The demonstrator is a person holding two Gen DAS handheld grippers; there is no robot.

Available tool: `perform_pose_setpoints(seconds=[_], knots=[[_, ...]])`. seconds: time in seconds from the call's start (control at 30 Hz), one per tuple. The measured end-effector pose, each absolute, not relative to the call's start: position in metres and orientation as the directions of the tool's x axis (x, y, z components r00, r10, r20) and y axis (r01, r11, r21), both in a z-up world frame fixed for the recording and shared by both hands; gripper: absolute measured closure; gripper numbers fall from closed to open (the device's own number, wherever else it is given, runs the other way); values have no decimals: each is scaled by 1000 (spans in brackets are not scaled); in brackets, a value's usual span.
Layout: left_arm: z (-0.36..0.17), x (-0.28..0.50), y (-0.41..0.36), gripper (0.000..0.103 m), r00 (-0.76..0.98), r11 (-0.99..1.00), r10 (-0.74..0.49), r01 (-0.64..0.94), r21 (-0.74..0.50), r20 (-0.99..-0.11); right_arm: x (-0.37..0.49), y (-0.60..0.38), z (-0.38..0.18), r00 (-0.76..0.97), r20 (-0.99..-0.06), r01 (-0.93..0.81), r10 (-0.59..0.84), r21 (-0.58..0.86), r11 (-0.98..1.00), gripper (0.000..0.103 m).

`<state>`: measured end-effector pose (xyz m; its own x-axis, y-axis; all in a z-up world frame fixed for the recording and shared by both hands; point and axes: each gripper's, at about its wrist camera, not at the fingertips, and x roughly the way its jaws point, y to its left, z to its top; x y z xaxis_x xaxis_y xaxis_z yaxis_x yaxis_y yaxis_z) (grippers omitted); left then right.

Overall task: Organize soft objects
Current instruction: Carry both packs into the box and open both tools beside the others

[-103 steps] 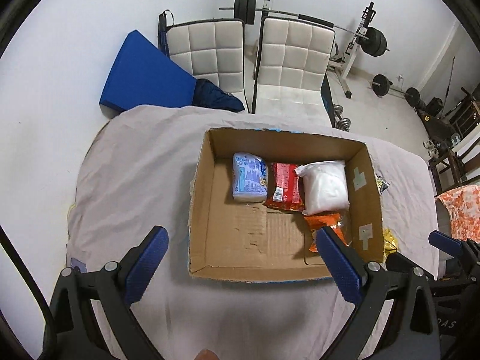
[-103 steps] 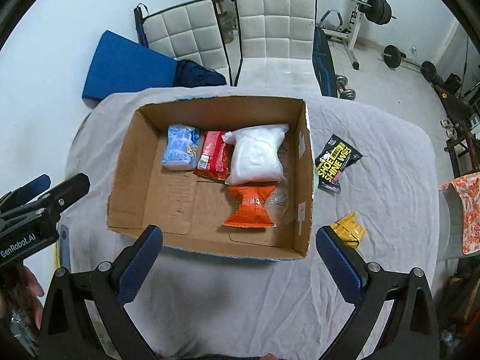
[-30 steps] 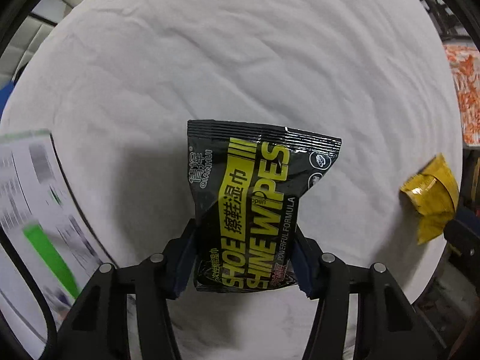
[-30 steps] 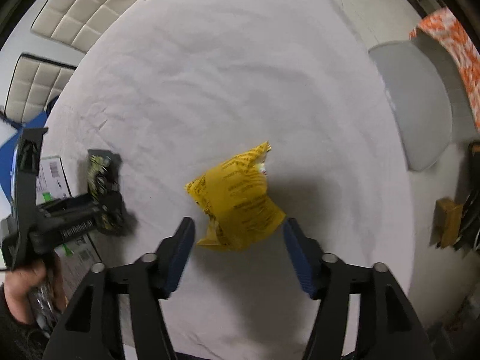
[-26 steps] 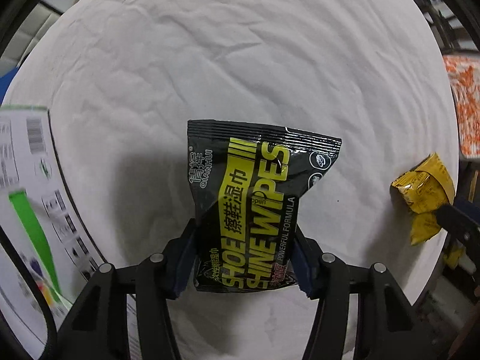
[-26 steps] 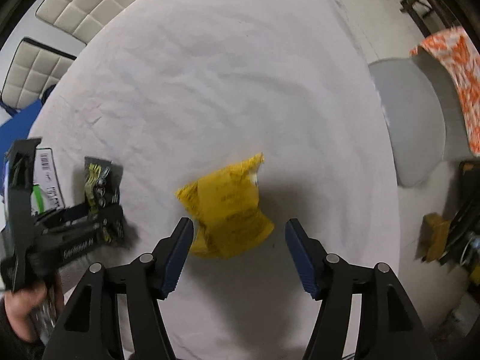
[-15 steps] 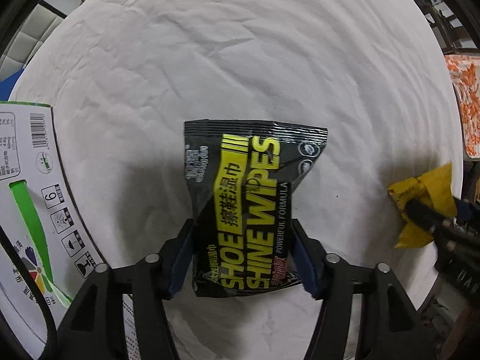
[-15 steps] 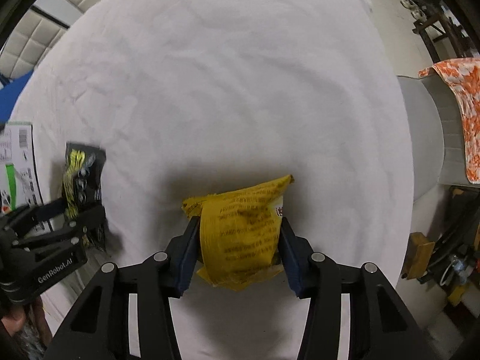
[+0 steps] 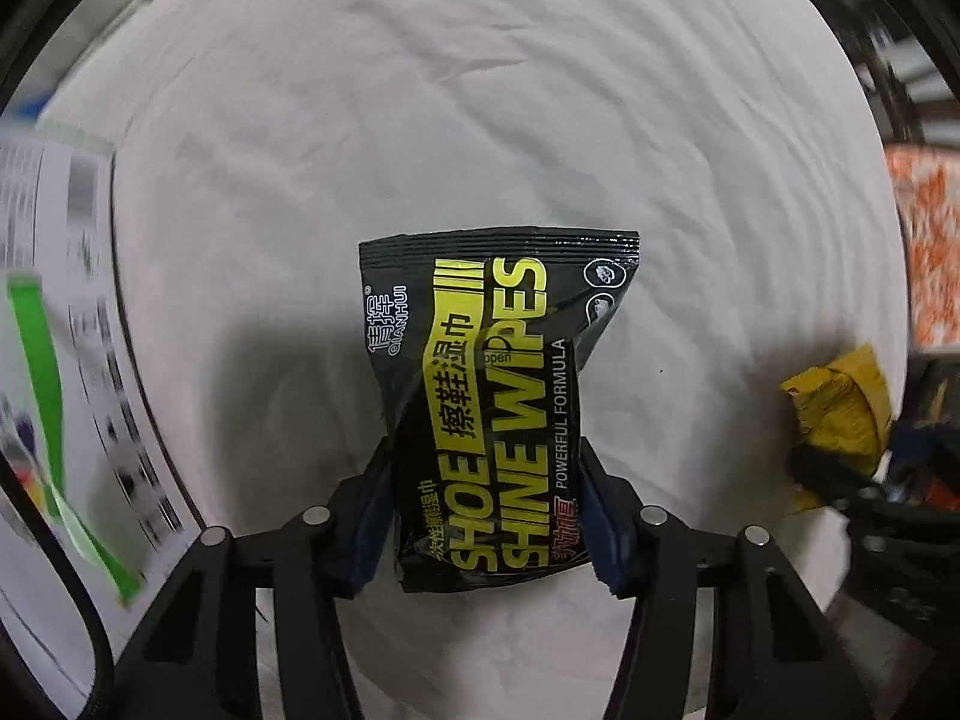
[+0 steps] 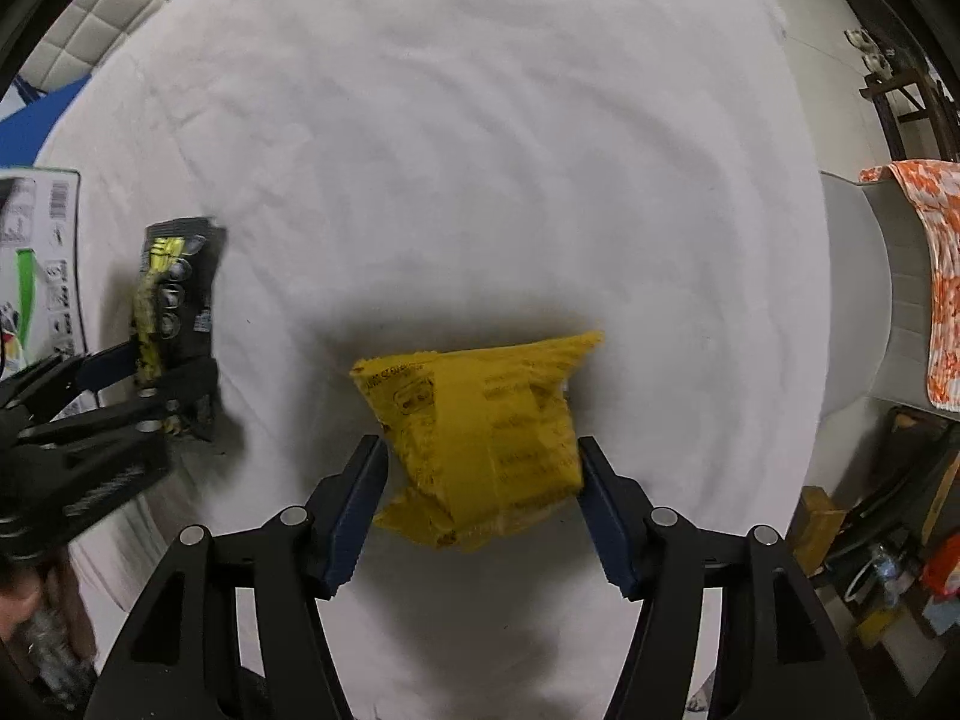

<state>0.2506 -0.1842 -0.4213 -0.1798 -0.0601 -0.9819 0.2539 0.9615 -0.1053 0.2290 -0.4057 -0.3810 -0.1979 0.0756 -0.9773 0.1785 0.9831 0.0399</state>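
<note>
My left gripper (image 9: 486, 480) is shut on a black and yellow shoe shine wipes pack (image 9: 492, 396), held above the white cloth. It also shows at the left of the right wrist view (image 10: 174, 300). My right gripper (image 10: 480, 480) is shut on a crumpled yellow packet (image 10: 480, 438), lifted a little off the cloth with its shadow beneath. The yellow packet also shows at the right edge of the left wrist view (image 9: 840, 414).
The table is covered with a white cloth (image 10: 480, 150). The printed outer side of the cardboard box (image 9: 42, 330) is at the left. A grey chair with an orange cloth (image 10: 936, 276) stands to the right. White padded chairs (image 10: 102, 6) are behind.
My right gripper closed on the yellow packet and lifted it. My left gripper kept its hold on the wipes pack and rose; the box side is blurred by that motion.
</note>
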Motion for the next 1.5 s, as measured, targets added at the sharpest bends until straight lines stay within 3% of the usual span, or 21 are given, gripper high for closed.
perform_pose_setpoints(seconds=[0.47, 0.8, 1.23, 1.5], knots=[[-434, 236, -217, 50, -148, 954, 9, 298, -35, -989, 217, -380, -392, -201, -979, 261, 46, -8, 965, 45], [-406, 222, -193, 51, -82, 952, -9, 304, -33, -997, 198, -381, -386, -166, -986, 303, -1, -52, 952, 53], [-297, 196, -185, 52, 141, 931, -152, 354, -94, -978, 174, -367, -284, -1, -1000, 305, -1, -1, 952, 54], [-232, 202, -132, 52, 256, 937, -227, 320, -139, -940, 169, -339, -213, 108, -994, 255, 5, 32, 966, 54]])
